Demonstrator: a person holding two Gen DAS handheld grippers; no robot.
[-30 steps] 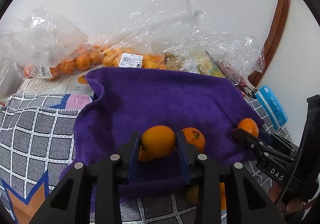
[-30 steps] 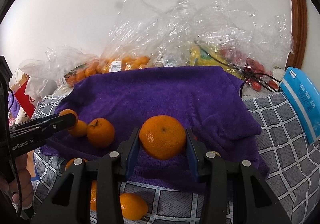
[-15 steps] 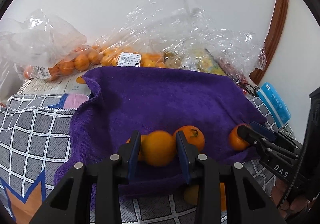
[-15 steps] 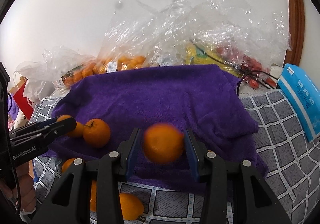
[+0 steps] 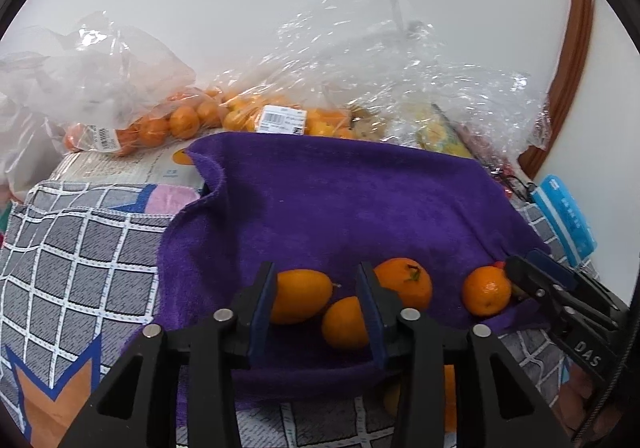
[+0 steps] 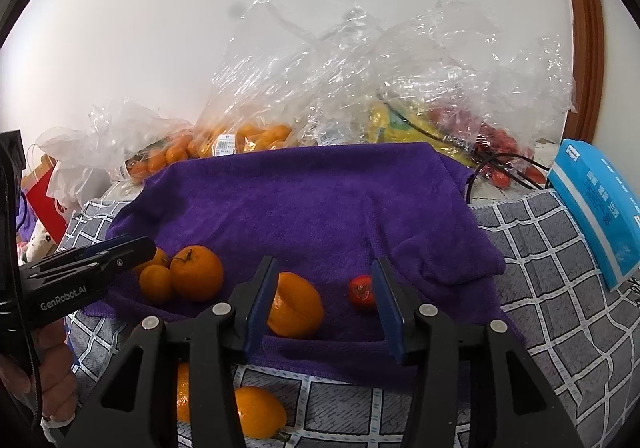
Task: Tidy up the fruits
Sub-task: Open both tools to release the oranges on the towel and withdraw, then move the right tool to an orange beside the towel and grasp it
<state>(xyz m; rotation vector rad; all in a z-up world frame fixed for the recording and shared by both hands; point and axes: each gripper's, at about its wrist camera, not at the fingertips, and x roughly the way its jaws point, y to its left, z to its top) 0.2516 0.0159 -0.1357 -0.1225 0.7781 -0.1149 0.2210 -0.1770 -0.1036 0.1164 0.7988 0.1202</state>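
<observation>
A purple towel (image 5: 340, 204) (image 6: 312, 208) lies over a grey checked cloth. My left gripper (image 5: 316, 304) is open just above the towel's near edge; an oval orange fruit (image 5: 300, 300) and a smaller one (image 5: 344, 322) lie loose between its fingers, with a stemmed tangerine (image 5: 404, 282) just behind. My right gripper (image 6: 324, 300) is open; a tangerine (image 6: 296, 306) rests on the towel by its left finger and a small red fruit (image 6: 360, 290) by its right finger. That tangerine also shows in the left wrist view (image 5: 486, 296).
Clear plastic bags of oranges (image 5: 176, 124) (image 6: 240, 136), yellow fruit (image 6: 404, 128) and red fruit (image 6: 496, 144) line the wall behind the towel. A blue packet (image 6: 596, 208) lies at the right. Loose oranges (image 6: 256, 412) lie on the checked cloth (image 6: 552, 308) below the towel's near edge.
Both grippers have opened and let go of their oranges, which now rest on the towel. Both grippers have lowered toward the towel's near edge.
</observation>
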